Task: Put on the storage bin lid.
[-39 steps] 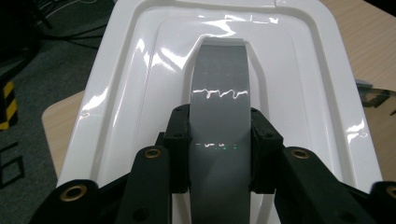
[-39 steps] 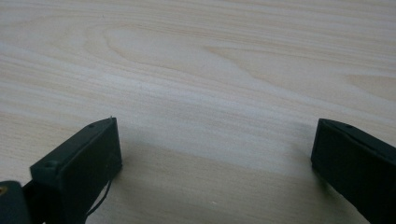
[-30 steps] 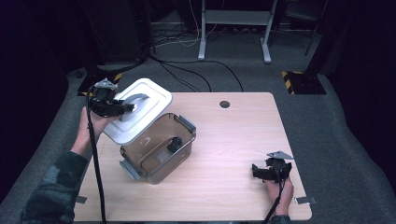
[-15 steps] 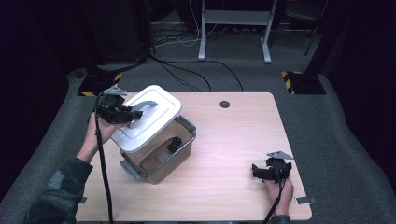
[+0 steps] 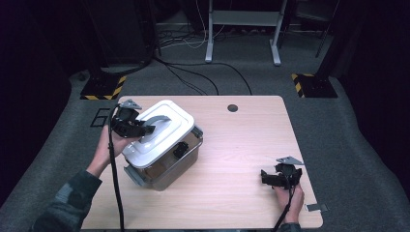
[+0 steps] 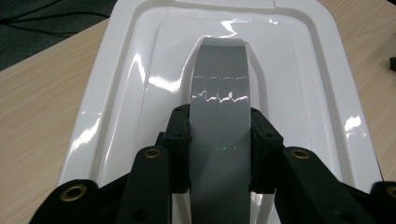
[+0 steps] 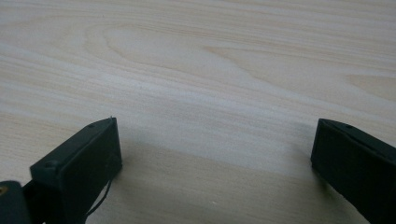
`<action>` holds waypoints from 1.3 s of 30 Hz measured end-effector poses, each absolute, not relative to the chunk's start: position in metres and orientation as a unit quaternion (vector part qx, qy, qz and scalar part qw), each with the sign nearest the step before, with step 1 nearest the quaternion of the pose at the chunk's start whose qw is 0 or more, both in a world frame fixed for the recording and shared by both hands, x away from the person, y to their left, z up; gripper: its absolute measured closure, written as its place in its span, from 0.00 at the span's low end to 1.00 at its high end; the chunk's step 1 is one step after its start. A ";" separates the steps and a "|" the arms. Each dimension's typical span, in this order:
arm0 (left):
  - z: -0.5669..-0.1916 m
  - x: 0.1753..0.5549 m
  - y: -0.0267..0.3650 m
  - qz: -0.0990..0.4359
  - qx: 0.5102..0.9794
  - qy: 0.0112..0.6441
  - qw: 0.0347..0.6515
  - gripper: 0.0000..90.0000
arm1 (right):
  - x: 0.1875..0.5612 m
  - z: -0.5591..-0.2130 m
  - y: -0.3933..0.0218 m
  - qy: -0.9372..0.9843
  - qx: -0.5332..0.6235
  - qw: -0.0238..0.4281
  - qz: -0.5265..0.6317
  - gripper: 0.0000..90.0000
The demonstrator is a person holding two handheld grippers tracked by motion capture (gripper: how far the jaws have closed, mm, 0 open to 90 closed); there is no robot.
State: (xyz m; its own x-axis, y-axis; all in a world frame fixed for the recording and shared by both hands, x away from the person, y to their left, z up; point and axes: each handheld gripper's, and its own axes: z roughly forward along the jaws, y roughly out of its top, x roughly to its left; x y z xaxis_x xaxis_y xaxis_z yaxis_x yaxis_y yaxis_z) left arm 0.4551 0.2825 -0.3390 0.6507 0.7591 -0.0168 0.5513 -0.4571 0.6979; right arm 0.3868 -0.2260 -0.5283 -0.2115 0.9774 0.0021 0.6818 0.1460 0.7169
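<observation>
A pale wooden table (image 5: 241, 145) with a dark round hole (image 5: 232, 108) stands on grey carpet (image 5: 338, 121).

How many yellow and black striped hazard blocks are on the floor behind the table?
2. One hazard block sits on the grey floor off the table's far left corner; the other hazard block lies off its far right corner. The dark edges of the room may hide more.

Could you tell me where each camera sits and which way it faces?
High view: above the person's side, looking down on the table, both forearms entering below.
Left gripper view: rides the left gripper, facing the lid whose grey handle it clamps.
Right gripper view: rides the right gripper, facing wood.
Shared: the lid in the first two.
</observation>
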 end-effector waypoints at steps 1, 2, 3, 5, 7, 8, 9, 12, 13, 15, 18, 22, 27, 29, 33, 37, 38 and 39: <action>-0.340 0.455 0.281 0.147 0.842 0.390 0.343 0.74 | 0.387 -0.528 -0.226 0.717 0.579 0.244 0.303 0.01; -0.342 0.454 0.280 0.146 0.841 0.391 0.345 0.74 | 0.387 -0.528 -0.226 0.717 0.579 0.244 0.303 0.01; -0.343 0.453 0.278 0.145 0.842 0.390 0.343 0.74 | 0.387 -0.528 -0.226 0.717 0.579 0.244 0.303 0.01; -0.345 0.452 0.275 0.142 0.845 0.388 0.340 0.74 | 0.387 -0.528 -0.226 0.717 0.579 0.243 0.303 0.01; -0.348 0.450 0.271 0.138 0.848 0.385 0.337 0.74 | 0.387 -0.528 -0.226 0.717 0.579 0.244 0.303 0.01; -0.349 0.449 0.270 0.140 0.849 0.384 0.334 0.74 | 0.387 -0.528 -0.226 0.717 0.579 0.243 0.303 0.01; -0.350 0.448 0.268 0.139 0.851 0.383 0.330 0.74 | 0.387 -0.528 -0.226 0.717 0.579 0.243 0.303 0.01; -0.355 0.448 0.265 0.135 0.855 0.379 0.326 0.74 | 0.387 -0.528 -0.226 0.717 0.579 0.243 0.303 0.01; -0.356 0.447 0.264 0.135 0.856 0.381 0.324 0.74 | 0.387 -0.528 -0.226 0.717 0.579 0.243 0.303 0.01; -0.359 0.447 0.262 0.132 0.856 0.381 0.323 0.74 | 0.387 -0.528 -0.226 0.717 0.579 0.243 0.303 0.01; -0.362 0.445 0.260 0.130 0.856 0.381 0.325 0.74 | 0.387 -0.528 -0.226 0.717 0.579 0.243 0.303 0.01; -0.367 0.444 0.258 0.125 0.855 0.385 0.326 0.74 | 0.387 -0.528 -0.226 0.717 0.579 0.243 0.303 0.01; -0.368 0.442 0.258 0.123 0.855 0.385 0.327 0.74 | 0.387 -0.528 -0.226 0.717 0.579 0.243 0.303 0.01; -0.369 0.440 0.258 0.123 0.854 0.386 0.327 0.74 | 0.387 -0.528 -0.226 0.717 0.579 0.243 0.304 0.01; -0.370 0.437 0.258 0.124 0.854 0.384 0.328 0.74 | 0.387 -0.528 -0.226 0.717 0.579 0.243 0.303 0.01; -0.373 0.434 0.255 0.129 0.856 0.380 0.325 0.73 | 0.387 -0.528 -0.226 0.717 0.579 0.244 0.303 0.01; -0.373 0.433 0.254 0.132 0.857 0.379 0.323 0.73 | 0.387 -0.528 -0.226 0.717 0.579 0.243 0.303 0.01; -0.373 0.433 0.253 0.134 0.857 0.379 0.323 0.73 | 0.387 -0.528 -0.226 0.717 0.579 0.244 0.303 0.01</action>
State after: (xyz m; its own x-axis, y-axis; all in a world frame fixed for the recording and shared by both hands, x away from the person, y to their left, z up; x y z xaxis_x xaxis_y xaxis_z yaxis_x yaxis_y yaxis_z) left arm 0.4328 0.2531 -0.3732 0.6768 0.7360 -0.0139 0.5625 -0.5048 0.6548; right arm 0.3868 -0.2260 -0.5283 -0.2115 0.9774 0.0019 0.6816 0.1462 0.7169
